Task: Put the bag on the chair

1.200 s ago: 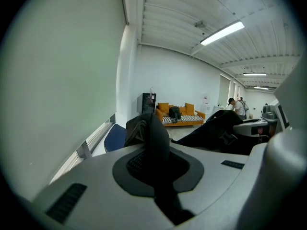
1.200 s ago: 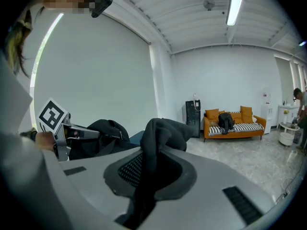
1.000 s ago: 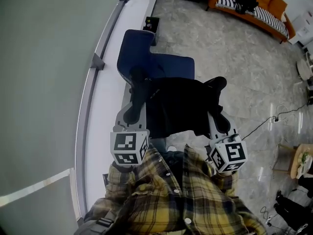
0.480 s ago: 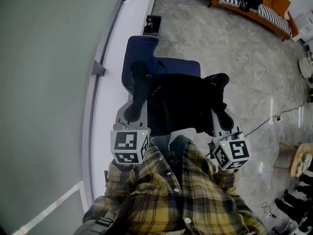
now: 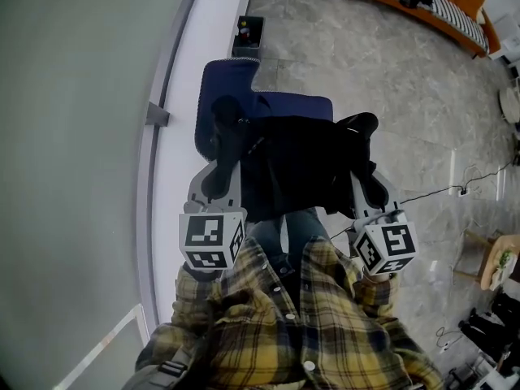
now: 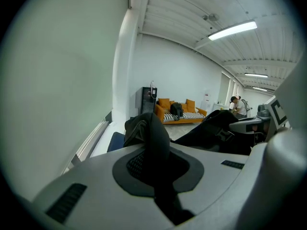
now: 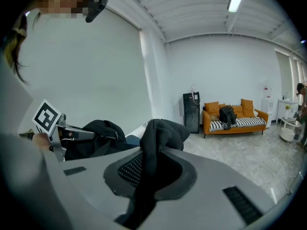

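Observation:
A black bag (image 5: 296,165) hangs between my two grippers, just above the seat of a blue chair (image 5: 230,84) that stands against the white wall ledge. My left gripper (image 5: 214,177) is shut on the bag's left strap, a fold of black fabric (image 6: 149,128) that rises out of the jaws. My right gripper (image 5: 367,181) is shut on the right strap (image 7: 160,131) in the same way. The left gripper view has the bag's body (image 6: 216,128) to its right and a corner of the chair (image 6: 115,140) below. From the right gripper view the bag (image 7: 96,135) lies to the left.
The white ledge (image 5: 175,161) and grey wall run along the left. A small black box (image 5: 248,29) sits on the floor behind the chair. An orange sofa (image 7: 235,116) with a dark backpack and a black cabinet (image 7: 192,111) stand far off. A cable (image 5: 455,192) crosses the grey floor at right.
The person has shifted slightly and a leg now shows under the bag. Both grippers keep their hold, and the bag stays over the chair in nearly the same place.

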`<state>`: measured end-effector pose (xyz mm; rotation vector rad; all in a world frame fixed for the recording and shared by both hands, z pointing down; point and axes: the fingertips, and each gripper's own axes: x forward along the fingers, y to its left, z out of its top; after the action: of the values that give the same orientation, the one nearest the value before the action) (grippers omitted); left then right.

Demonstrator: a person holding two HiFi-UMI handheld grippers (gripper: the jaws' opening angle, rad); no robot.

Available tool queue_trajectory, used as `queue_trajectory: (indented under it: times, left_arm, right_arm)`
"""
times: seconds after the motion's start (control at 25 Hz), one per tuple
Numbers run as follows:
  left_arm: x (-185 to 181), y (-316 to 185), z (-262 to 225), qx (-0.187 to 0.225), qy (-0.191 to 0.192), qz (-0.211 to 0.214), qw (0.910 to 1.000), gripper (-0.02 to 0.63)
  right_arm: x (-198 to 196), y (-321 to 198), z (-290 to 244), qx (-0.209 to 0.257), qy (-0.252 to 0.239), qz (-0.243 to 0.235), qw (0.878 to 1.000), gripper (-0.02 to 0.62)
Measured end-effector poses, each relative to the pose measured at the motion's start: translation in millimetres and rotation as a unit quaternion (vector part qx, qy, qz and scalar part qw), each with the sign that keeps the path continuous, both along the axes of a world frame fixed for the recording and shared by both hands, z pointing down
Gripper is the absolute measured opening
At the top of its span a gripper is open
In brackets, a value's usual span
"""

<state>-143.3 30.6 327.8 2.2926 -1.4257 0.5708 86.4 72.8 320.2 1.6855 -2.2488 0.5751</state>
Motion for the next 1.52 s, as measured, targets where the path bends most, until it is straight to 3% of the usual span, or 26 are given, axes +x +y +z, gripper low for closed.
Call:
queue_trajectory:
  times: [0.72, 1.52]
  left_arm:
    - [67, -137, 1, 0.0, -0.017, -0.047, 0.9987, 0.035]
    - [66, -148, 28, -0.027, -0.024, -0.038, 0.9986, 0.035]
  right_arm:
    - [66, -152, 6, -0.007, -0.007, -0.055, 0.998, 0.043]
    - [65, -165, 34, -0.037, 0.002, -0.056, 0.998, 0.043]
